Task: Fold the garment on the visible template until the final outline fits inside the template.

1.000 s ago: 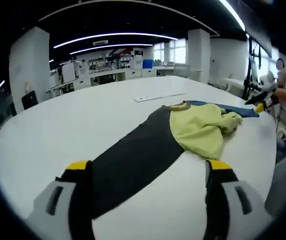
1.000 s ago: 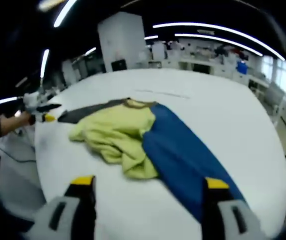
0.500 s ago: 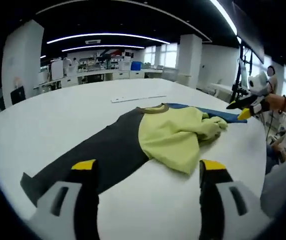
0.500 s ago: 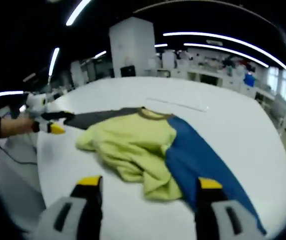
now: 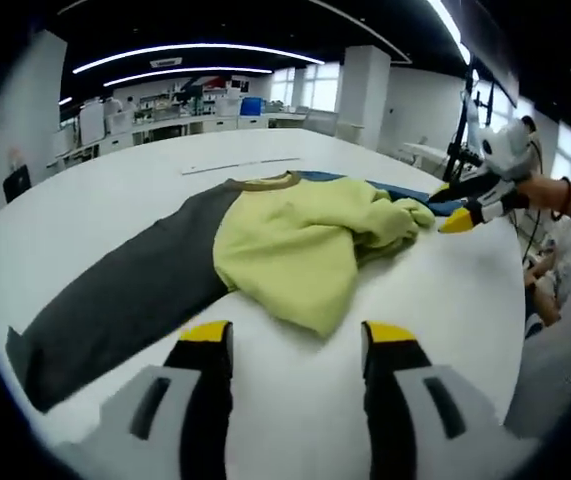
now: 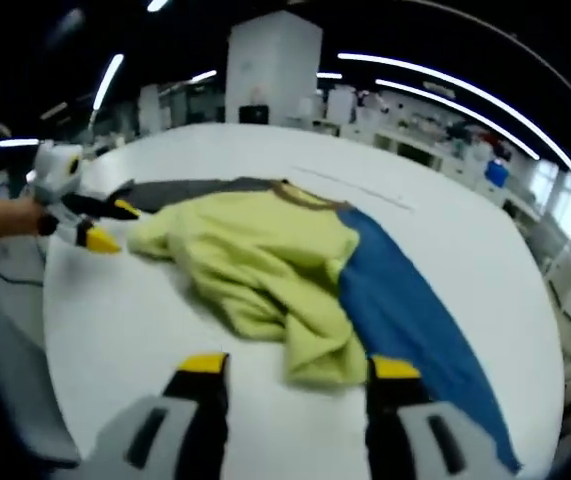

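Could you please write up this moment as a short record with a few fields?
surface: white table
garment: garment spread along the table, yellow body bunched in the middle, dark grey sleeve on one side, blue sleeve on the other
fold state: not yet folded, sleeves stretched out
left gripper: left gripper open, above the table at the yellow hem, holding nothing
right gripper: right gripper open, above the yellow fabric's edge, holding nothing
other: thin pale strip lying on the table beyond the collar
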Demonstrator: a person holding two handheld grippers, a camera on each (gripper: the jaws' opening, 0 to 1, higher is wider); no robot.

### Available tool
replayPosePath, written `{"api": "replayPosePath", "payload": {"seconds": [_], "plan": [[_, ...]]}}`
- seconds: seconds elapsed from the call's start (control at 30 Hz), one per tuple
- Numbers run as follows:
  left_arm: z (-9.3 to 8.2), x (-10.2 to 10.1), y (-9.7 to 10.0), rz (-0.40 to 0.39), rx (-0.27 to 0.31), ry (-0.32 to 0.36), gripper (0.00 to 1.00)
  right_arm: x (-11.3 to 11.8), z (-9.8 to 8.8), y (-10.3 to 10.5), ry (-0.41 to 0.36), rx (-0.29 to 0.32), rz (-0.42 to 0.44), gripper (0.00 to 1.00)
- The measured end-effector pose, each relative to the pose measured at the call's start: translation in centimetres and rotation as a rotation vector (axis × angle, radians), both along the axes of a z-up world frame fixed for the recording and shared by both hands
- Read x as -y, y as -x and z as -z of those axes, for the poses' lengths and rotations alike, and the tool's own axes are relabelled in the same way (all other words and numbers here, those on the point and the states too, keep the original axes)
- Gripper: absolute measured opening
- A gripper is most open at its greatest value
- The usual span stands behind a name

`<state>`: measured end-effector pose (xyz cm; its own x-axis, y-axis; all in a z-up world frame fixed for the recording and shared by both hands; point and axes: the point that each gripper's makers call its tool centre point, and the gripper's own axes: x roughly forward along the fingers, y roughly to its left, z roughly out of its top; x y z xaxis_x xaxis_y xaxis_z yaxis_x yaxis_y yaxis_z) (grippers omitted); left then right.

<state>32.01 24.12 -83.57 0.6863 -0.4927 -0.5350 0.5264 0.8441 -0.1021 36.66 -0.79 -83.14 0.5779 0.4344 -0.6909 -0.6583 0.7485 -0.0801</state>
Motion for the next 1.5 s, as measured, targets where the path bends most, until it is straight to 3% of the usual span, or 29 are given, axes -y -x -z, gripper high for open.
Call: {"api": "replayPosePath", "payload": {"seconds": [0.17,0.27,0.3,0.47,0.6,0.7,0.97,1.23,1.37,1.5], "plan": [[0.3,1.0,-0.3,-0.004,-0.009,0.015,0.34,0.0,0.4,-0.1,-0.014,0.007,0.023,0.39],[1.1,1.5,0.1,0.018,-0.019,-0.015,0.29,-0.2,0.5,-0.2,-0.032,0.011,0.034,0.32],[0.8,1.6,-0.4,0.016,0.017,-0.019,0.27,-0.2,0.5,-0.3,-0.030,0.016,0.034,0.30],[1.1,1.8,-0.9,0.006,0.027,-0.045,0.13,-0.1,0.9,-0.6,-0.008,0.031,0.060,0.11],[0.4,1.6,-1.3,-0.026,0.042,0.007,0.04,-0.1,1.0,-0.7,-0.029,0.026,0.089,0.00],[-0.3,1.7,-1.4,-0.026,0.050,0.008,0.00,-0.2,0.5,-0.5,-0.049,0.007,0.100,0.00],[-4.2,0.2,-2.7,-0.090,0.087,0.148,0.00,-1.2,-2.0,0.5,-0.118,-0.045,0.076,0.00],[-7.5,-0.7,-3.9,-0.106,0.139,0.192,0.00,-2.1,-6.0,0.8,-0.208,-0.078,0.073,0.00],[-7.9,-1.2,-5.5,-0.108,0.148,0.179,0.00,-1.7,-7.3,-0.3,-0.249,-0.072,0.097,0.00],[-8.6,-0.9,-7.2,-0.093,0.169,0.166,0.00,-1.1,-7.3,-1.9,-0.248,-0.067,0.123,0.00]]}}
